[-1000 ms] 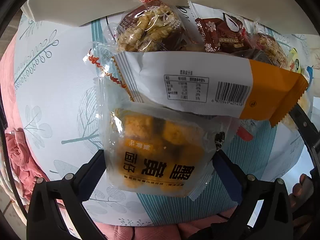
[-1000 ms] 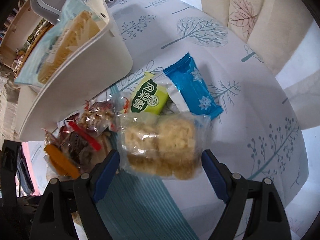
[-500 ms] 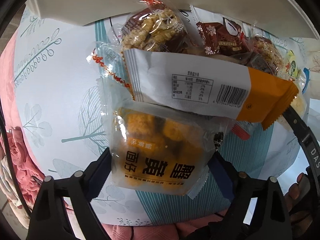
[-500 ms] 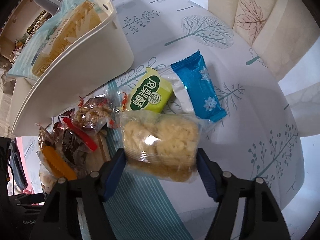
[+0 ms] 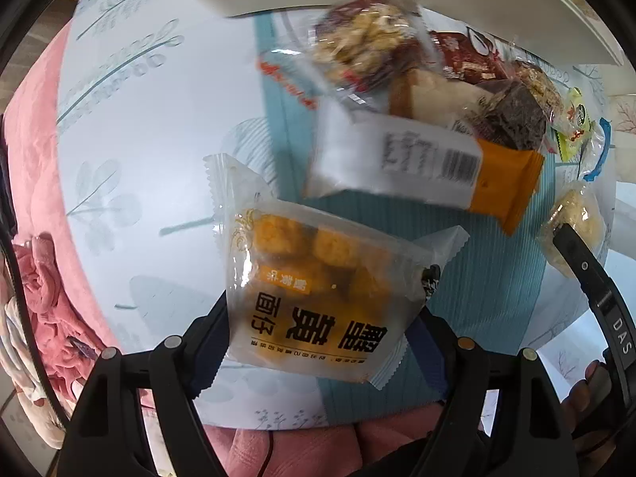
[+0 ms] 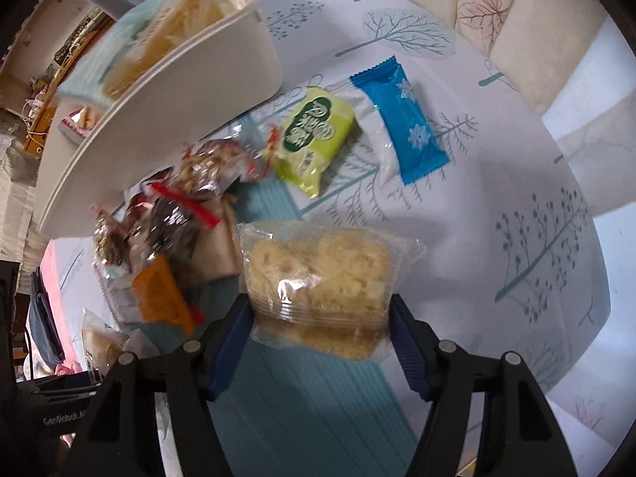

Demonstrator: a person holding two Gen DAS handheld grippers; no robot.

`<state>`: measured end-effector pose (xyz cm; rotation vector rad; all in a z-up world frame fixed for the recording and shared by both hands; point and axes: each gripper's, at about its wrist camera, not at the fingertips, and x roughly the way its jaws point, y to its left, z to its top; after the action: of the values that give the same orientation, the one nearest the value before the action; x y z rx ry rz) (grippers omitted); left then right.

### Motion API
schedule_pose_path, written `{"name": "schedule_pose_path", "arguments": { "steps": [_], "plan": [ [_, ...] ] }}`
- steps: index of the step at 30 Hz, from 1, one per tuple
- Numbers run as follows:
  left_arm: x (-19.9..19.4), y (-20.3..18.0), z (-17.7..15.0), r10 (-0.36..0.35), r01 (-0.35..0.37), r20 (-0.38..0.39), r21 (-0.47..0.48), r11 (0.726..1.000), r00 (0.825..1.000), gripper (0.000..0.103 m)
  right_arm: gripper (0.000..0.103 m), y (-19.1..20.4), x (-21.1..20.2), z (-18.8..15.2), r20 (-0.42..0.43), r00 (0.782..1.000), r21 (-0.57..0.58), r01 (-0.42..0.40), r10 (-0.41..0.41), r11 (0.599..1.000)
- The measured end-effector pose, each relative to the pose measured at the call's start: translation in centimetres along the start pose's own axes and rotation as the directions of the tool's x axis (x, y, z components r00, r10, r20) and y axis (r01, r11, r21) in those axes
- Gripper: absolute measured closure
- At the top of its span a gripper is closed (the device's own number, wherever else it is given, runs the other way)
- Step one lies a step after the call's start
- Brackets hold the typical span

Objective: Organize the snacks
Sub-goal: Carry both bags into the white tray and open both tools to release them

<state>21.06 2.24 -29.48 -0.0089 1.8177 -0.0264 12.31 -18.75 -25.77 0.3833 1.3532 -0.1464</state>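
My left gripper (image 5: 320, 320) grips a clear pack of orange snacks (image 5: 318, 286) with black characters, its jaws still closing on the pack's sides. The pack hangs above the tablecloth, clear of the white-and-orange packet (image 5: 397, 163). In the right wrist view my right gripper (image 6: 320, 310) is shut on a clear pack of pale puffed snacks (image 6: 318, 270), held off the table. A heap of wrapped nut snacks (image 6: 190, 206) lies beside a white bin (image 6: 159, 119) that holds a wafer pack (image 6: 159, 39).
A green pack (image 6: 314, 135) and a blue pack (image 6: 401, 119) lie on the tree-print tablecloth (image 6: 516, 218) beyond my right gripper. Pink cloth (image 5: 35, 198) borders the table's left edge. A person's hand (image 5: 584, 393) shows at the lower right of the left wrist view.
Both grippers narrowed onto their packs and lifted them. The orange pack came out from under the white-and-orange packet. The pale pack rose away from the green and blue packs.
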Motion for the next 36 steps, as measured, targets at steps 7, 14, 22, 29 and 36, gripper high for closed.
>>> {"name": "schedule_pose_path", "arguments": {
  "steps": [7, 14, 22, 29, 36],
  "plan": [
    [-3.0, 2.6, -1.5, -0.028, 0.029, 0.056, -0.017, 0.999, 0.998, 0.024, 0.036, 3.3, -2.5, -3.0, 0.046, 0.998, -0.039, -0.031, 0.032, 0.999],
    [-7.8, 5.4, -2.9, -0.049, 0.054, 0.149, -0.031, 0.998, 0.988, 0.024, 0.036, 6.1, -5.0, -3.3, 0.109, 0.991, -0.113, -0.063, 0.076, 0.992],
    [-14.7, 6.8, -2.4, -0.078, 0.084, 0.269, -0.011, 0.996, 0.960, 0.023, 0.035, 8.7, -8.1, -0.5, 0.195, 0.972, -0.223, -0.087, 0.132, 0.971],
    [-19.3, 6.6, 1.1, -0.090, 0.099, 0.368, -0.005, 0.995, 0.926, 0.023, 0.035, 10.9, -10.2, 2.7, 0.257, 0.947, -0.279, -0.119, 0.194, 0.953],
    [-22.2, 5.3, 4.4, -0.111, 0.130, 0.450, -0.010, 0.992, 0.886, 0.022, 0.035, 12.4, -11.4, 6.3, 0.321, 0.908, -0.333, -0.159, 0.270, 0.930]
  ]
}}
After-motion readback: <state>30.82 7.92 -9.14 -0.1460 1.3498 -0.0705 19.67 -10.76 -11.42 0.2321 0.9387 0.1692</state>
